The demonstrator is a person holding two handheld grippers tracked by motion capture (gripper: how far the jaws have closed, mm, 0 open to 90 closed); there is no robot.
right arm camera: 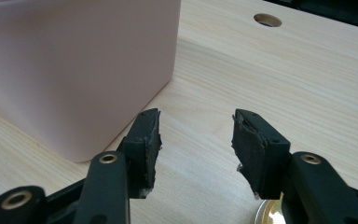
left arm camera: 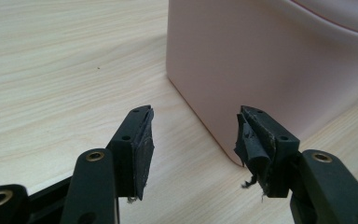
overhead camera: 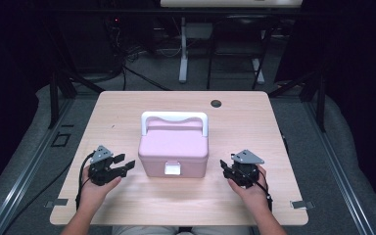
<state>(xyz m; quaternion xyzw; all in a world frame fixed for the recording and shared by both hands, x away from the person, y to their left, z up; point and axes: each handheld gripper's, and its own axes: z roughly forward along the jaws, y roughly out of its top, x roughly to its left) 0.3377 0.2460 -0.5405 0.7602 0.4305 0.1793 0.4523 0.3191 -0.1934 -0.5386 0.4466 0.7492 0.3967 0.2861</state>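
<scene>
A pink lidded box (overhead camera: 174,151) with a white handle (overhead camera: 175,117) and a white front latch (overhead camera: 172,169) stands in the middle of the table. My left gripper (overhead camera: 126,163) rests to its left, open and empty, jaws pointing at the box's near left corner (left arm camera: 223,140). My right gripper (overhead camera: 223,167) sits to the right of the box, also open with nothing between its jaws. In the right gripper view the box's side wall (right arm camera: 74,70) rises just left of the jaws. Neither gripper touches the box.
The light wooden table (overhead camera: 127,105) has a round cable hole (overhead camera: 216,103) at its back right, which the right gripper view also shows as the hole (right arm camera: 267,19). A shiny round object (right arm camera: 268,213) peeks in at the bottom of that view. Dark stands and cables lie beyond the table.
</scene>
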